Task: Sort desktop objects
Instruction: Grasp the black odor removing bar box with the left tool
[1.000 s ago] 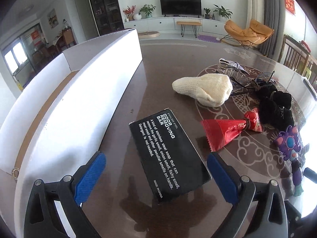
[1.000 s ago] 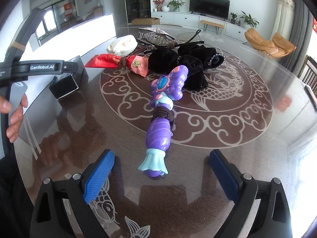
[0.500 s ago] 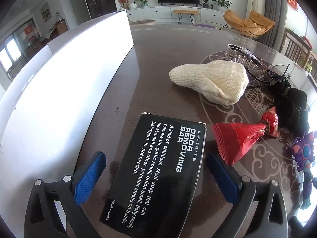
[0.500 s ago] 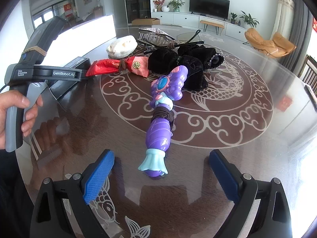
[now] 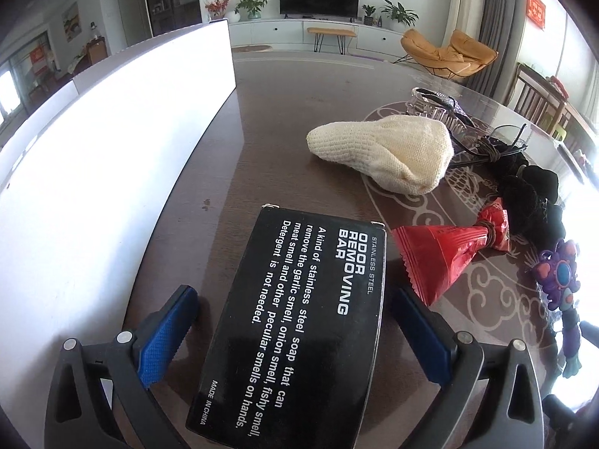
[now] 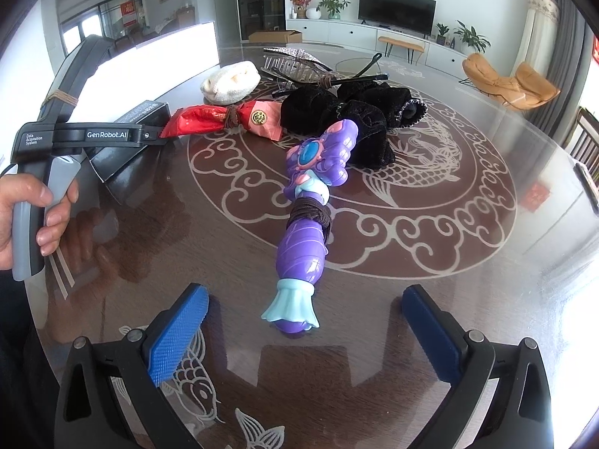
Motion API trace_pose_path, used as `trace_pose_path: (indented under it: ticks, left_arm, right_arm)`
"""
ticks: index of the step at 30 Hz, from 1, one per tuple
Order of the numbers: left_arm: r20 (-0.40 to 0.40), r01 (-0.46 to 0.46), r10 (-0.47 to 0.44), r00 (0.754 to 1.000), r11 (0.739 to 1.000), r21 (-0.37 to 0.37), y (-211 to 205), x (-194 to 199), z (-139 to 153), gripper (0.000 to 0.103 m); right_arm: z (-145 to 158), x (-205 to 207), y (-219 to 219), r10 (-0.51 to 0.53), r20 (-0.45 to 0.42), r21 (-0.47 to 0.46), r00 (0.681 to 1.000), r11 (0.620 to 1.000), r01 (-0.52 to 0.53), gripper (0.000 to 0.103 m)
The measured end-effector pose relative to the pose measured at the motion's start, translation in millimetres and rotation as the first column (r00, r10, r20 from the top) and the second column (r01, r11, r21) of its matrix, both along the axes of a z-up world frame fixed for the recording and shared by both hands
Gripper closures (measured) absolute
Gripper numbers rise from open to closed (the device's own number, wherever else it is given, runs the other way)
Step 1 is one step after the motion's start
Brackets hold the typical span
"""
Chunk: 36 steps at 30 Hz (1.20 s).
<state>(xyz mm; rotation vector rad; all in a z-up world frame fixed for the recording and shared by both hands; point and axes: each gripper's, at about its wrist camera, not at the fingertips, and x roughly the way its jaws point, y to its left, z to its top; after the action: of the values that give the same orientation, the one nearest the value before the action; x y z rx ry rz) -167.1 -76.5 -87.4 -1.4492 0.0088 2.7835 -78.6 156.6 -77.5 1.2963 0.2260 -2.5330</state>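
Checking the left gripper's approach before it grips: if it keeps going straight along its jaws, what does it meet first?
Most likely the black box: it lies between the open jaws of the left gripper, right in line. Whether the pads already touch its sides is unclear.

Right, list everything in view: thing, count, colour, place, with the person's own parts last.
Box: one, black, between the left gripper's fingers.
Knitted pouch: one, cream, beyond the box.
Wrapped packet: one, red, right of the box.
Toy wand: one, purple and teal, in front of the right gripper.
Velvet bundle: one, black, behind the wand.
Hair clip: one, clear and dark, far side.
Tall panel: one, white, table's left edge.
Table: one, brown, patterned.
Left gripper: open around the box.
Right gripper: opening, empty.
Hand: one, on the left gripper's handle.
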Motion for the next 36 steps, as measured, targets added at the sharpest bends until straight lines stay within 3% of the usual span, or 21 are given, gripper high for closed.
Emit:
trace_pose_path:
  ticks: [36]
  left_arm:
    - [-0.003,0.003,-0.003,1.0,1.0,0.001,0.5,4.4,1.9,0.0]
  right_arm:
    - [-0.1,-0.3,-0.2,0.0,0.0,0.0,1.0,1.0,0.0,0.0]
